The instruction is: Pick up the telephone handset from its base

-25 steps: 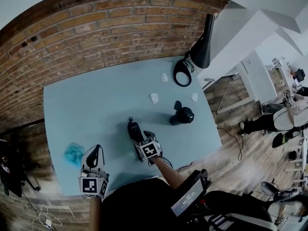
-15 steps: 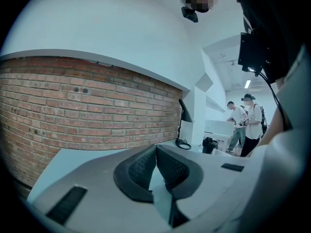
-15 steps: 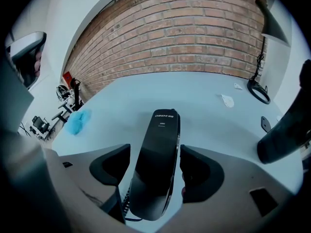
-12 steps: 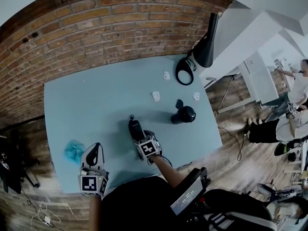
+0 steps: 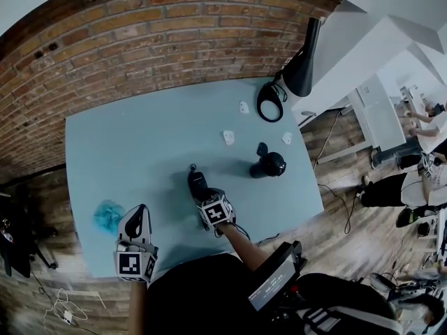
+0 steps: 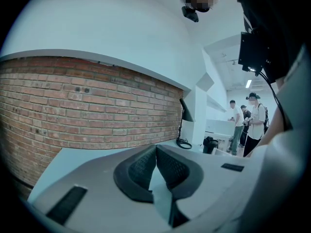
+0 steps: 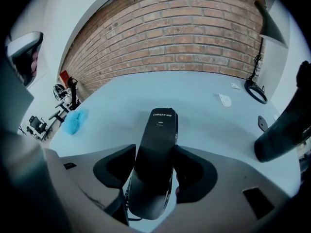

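Observation:
The black telephone handset point(image 5: 197, 184) lies lengthwise on the pale blue table point(image 5: 140, 145), with its coiled cord point(image 7: 115, 204) trailing toward me. I cannot make out its base underneath. My right gripper point(image 5: 202, 194) points steeply down over it. Its jaws have just been closing, and both pads now sit against the sides of the handset point(image 7: 158, 144). My left gripper point(image 5: 137, 216) hovers near the table's front left edge. In the left gripper view the left gripper point(image 6: 156, 160) is shut, with nothing between its ribbed pads.
A crumpled blue cloth point(image 5: 108, 216) lies just left of the left gripper. A round black object point(image 5: 269, 165) stands right of the phone. Small white pieces point(image 5: 228, 137) are scattered behind. A black lamp point(image 5: 302, 65) and its ring base point(image 5: 269, 107) occupy the far right corner. People stand beyond the table at the right.
Both grippers and the handset keep their places on the table. Only the people at the far right have shifted.

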